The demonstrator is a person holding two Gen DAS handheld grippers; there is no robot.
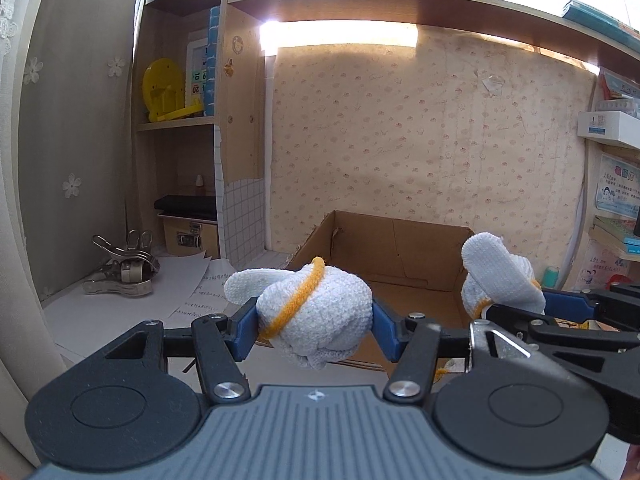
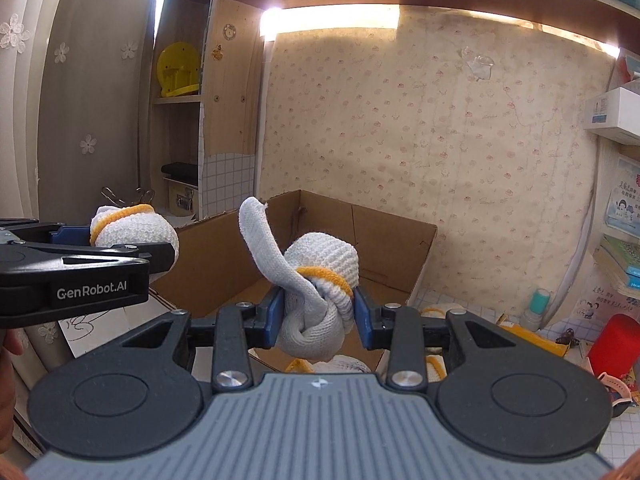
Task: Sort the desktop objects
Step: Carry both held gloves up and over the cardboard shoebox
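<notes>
My left gripper is shut on a balled white knit glove with an orange cuff, held in the air in front of an open cardboard box. My right gripper is shut on a second balled white glove, one loose finger sticking up. Each gripper shows in the other's view: the right one with its glove at the right edge, the left one with its glove at the left. The cardboard box lies just beyond and below both gloves.
Metal clips and printed papers lie left of the box. A shelf unit holds a yellow disc and a beige case. More white gloves, a teal bottle and a red object sit at right.
</notes>
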